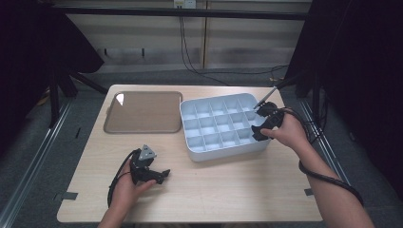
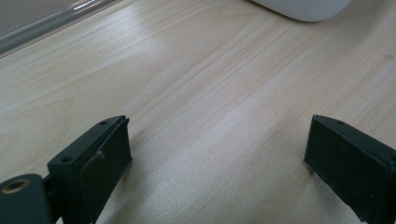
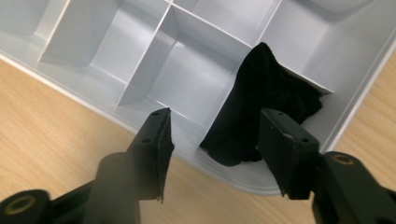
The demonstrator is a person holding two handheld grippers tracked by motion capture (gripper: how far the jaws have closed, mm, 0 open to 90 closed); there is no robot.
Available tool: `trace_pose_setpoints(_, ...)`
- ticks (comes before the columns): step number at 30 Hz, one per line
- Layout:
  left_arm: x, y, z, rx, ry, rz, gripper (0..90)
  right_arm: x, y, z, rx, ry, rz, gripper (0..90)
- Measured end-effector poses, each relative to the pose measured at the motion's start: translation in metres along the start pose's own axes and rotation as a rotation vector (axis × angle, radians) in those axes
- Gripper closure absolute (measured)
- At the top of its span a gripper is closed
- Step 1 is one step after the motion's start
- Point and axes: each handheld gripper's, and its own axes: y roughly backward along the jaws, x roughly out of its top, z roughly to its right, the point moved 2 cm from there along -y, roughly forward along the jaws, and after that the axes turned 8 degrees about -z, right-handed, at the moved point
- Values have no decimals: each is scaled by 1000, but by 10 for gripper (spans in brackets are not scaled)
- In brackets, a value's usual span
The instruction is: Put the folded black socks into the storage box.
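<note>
Here, all places are told from the white divided tray (image 1: 223, 124):

- the black cloth (image 3: 261, 107) lies bunched in a corner compartment (draped up over one divider);
- the right gripper (image 3: 215, 154) hangs just above that corner, jaws spread, gripping nothing;
- the left gripper (image 2: 217, 154) sits well apart on the wooden table (image 2: 196, 93), jaws wide.

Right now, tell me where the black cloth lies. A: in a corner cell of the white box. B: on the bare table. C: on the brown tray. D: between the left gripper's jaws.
A: the right gripper view shows the black cloth bunched in a corner cell of the white box, just past the open right gripper, whose pads do not touch it.
</note>
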Motion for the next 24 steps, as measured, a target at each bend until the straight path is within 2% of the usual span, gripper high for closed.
trace_pose_setpoints(5, 0, 0, 0, 0, 0, 0, 63, -3, 6, -3, -5, 10, 7, 367)
trace_pose_setpoints(12, 0, 0, 0, -1, -1, 1, 63, -9, 11, -11, 5, 33, 7, 337)
trace_pose_setpoints(22, 0, 0, 0, 0, -1, -1, 63, -15, 15, -24, 2, 83, 7, 324)
trace_pose_setpoints(24, 0, 0, 0, 0, -1, 0, 63, -17, 14, -27, 9, 81, 9, 322)
